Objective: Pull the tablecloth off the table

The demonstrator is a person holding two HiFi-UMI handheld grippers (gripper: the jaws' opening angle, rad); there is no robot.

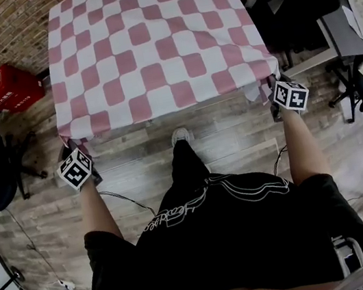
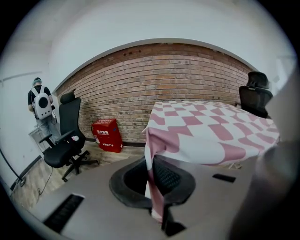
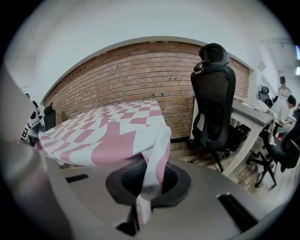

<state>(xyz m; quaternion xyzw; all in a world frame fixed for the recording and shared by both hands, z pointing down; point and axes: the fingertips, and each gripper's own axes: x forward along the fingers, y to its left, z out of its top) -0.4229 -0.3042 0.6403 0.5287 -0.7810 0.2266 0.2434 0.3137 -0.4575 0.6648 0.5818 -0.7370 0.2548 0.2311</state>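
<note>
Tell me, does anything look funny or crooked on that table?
Yes: the two near corners of the pink-and-white checked tablecloth are bunched into twisted folds instead of hanging flat, because the left tongs and right tongs are shut on them. Nothing looks torn or spilled.

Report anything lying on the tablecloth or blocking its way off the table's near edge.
Nothing visible does. The tablecloth has nothing on top. The left gripper and right gripper are each shut on a near corner. Only the person's shoe stands on the floor below that edge.
</note>
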